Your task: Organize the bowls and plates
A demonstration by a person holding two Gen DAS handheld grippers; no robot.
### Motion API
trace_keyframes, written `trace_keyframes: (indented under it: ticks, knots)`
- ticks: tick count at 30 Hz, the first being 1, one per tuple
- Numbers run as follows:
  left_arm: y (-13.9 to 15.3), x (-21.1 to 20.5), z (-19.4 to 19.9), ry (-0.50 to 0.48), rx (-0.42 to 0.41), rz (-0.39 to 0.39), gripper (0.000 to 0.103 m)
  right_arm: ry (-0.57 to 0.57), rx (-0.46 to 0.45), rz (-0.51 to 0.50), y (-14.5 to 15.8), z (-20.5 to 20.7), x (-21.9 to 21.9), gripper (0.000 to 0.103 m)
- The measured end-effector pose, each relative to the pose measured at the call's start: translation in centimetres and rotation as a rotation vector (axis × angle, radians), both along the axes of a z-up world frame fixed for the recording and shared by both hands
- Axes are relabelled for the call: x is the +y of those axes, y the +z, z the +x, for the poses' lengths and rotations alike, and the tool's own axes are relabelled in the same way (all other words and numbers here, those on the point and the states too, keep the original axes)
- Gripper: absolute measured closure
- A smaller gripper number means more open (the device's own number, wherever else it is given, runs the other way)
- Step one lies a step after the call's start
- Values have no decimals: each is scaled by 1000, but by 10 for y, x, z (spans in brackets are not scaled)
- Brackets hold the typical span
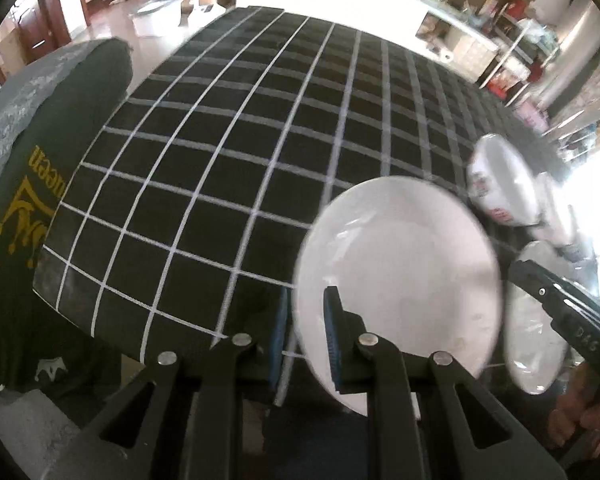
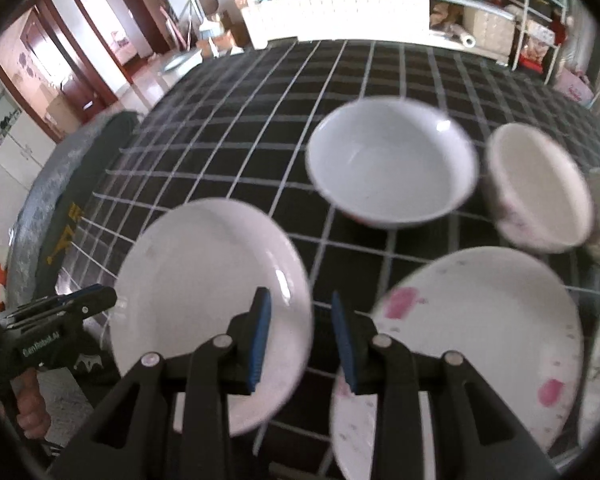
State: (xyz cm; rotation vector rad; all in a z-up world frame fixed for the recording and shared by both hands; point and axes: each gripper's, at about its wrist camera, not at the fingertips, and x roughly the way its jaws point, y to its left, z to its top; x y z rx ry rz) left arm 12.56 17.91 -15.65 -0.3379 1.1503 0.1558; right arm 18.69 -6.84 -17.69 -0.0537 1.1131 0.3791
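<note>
left hand-held gripper (image 1: 305, 334): pads pinching the near rim of a plain white plate (image 1: 400, 276), which is tilted.
right hand-held gripper (image 2: 301, 342): jaws apart, nothing between the pads.
plain white plate, right view (image 2: 204, 300): lower left, over the checked table (image 2: 260, 120).
pink-spotted plate (image 2: 480, 332): lower right, on the table.
white bowl (image 2: 392, 160): centre, beyond both plates.
second bowl (image 2: 540, 188): just right of the white bowl, tipped.

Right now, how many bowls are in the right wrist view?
2 clear ones: a white bowl at centre, a pink-patterned bowl to its right. Pieces at the right edge may be more.
</note>
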Motion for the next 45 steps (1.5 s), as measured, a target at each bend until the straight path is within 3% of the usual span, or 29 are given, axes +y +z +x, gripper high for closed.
trace_keyframes:
  ticks: [6, 12, 25, 37, 45]
  knots:
    - [39, -57, 1, -132, -84, -7, 87, -64, -60, 15, 33, -23, -45, 67]
    - [48, -125, 10, -283, -106, -13, 87, -138, -91, 18, 46, -43, -89, 67]
    - [14, -189, 33, -375, -37, 25, 87, -255, -64, -7, 26, -48, -160, 67]
    - [-26, -199, 59, -393, 46, 25, 87, -308, -16, -22, -4, -28, -184, 67]
    - [-35, -206, 65, -399, 47, 38, 91, -294, 11, -34, -17, -18, -181, 67]
